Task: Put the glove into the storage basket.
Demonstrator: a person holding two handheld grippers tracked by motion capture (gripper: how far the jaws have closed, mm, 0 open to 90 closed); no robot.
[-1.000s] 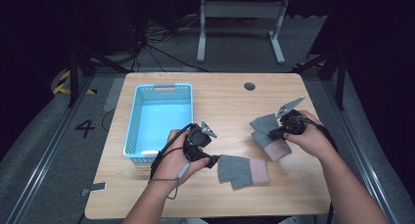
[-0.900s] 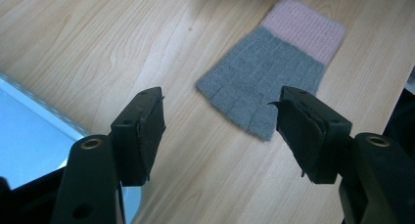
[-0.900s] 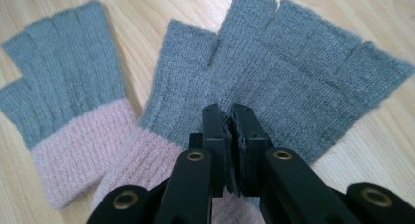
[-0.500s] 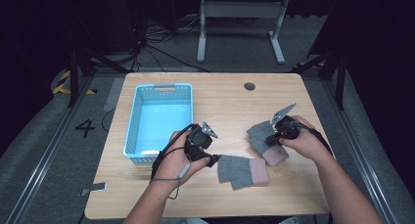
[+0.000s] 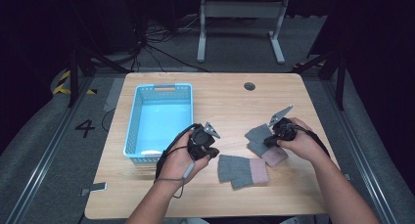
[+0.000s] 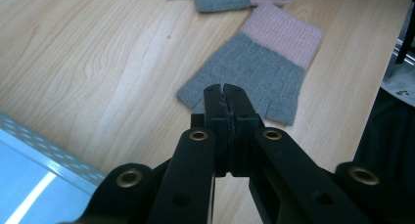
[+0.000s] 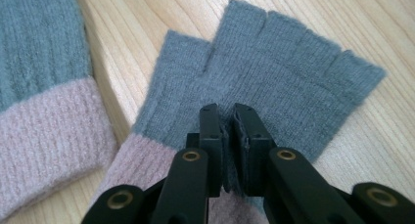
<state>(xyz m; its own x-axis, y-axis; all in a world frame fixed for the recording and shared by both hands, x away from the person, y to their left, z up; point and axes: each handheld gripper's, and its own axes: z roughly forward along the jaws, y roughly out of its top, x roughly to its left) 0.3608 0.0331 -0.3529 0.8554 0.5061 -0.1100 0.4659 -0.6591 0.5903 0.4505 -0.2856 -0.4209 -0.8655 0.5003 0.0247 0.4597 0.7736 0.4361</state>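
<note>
**The room around your table**

You sit at a light wooden table (image 5: 230, 99) with rounded corners and a small dark round hole (image 5: 249, 86) near its far edge. Beyond it stands a grey metal frame (image 5: 240, 18) on two feet, resting on grey carpet (image 5: 161, 48) where black cables (image 5: 142, 40) lie tangled. To the left of the table you see a white figure 4 (image 5: 84, 128) marked on the floor, beside a strip of yellow-and-black hazard tape (image 5: 63, 82) (partly hidden by a black stand leg). Dark rails (image 5: 41, 160) run along both sides. The far background stays black; light falls mostly on the tabletop.
</note>
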